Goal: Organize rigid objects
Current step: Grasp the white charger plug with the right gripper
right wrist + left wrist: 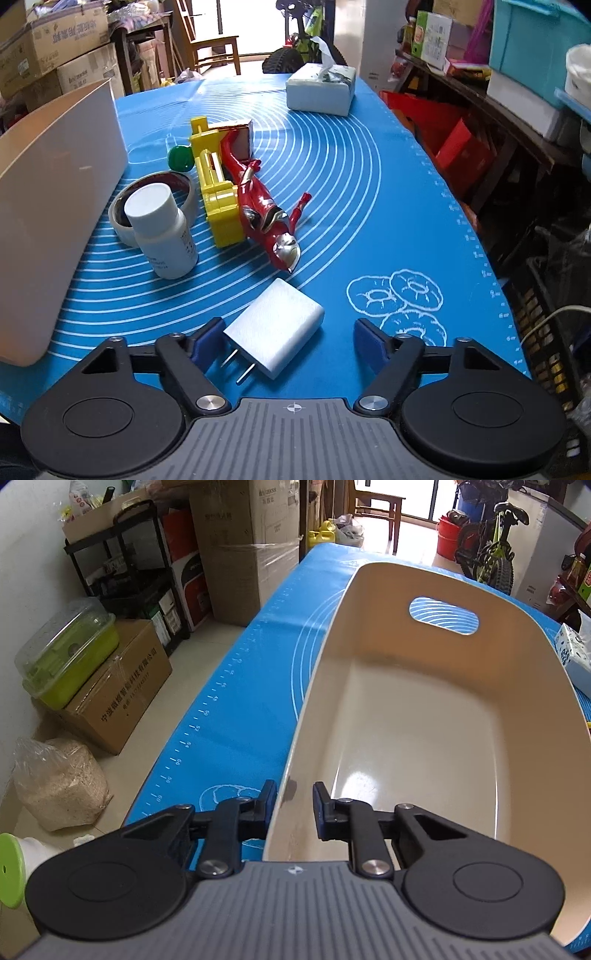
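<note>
A cream plastic bin (369, 602) with a handle slot stands empty on the blue mat (229, 720). My left gripper (295, 805) is shut on the bin's near wall, one finger outside and one inside. In the right wrist view the same bin (55, 184) stands at the left. A white plug charger (275, 326) lies flat between the fingers of my right gripper (288, 341), prongs toward the camera. The left pad is close to the charger's corner and the right pad stands well off it, so the gripper is open.
Beyond the charger lie a white bottle (162, 232), a tape roll (184, 184), a yellow toy (218, 192), a red figure (262, 214), a green ball (180, 158) and a small box (242, 138). A tissue pack (321, 90) sits at the far end. Boxes and shelves flank the table.
</note>
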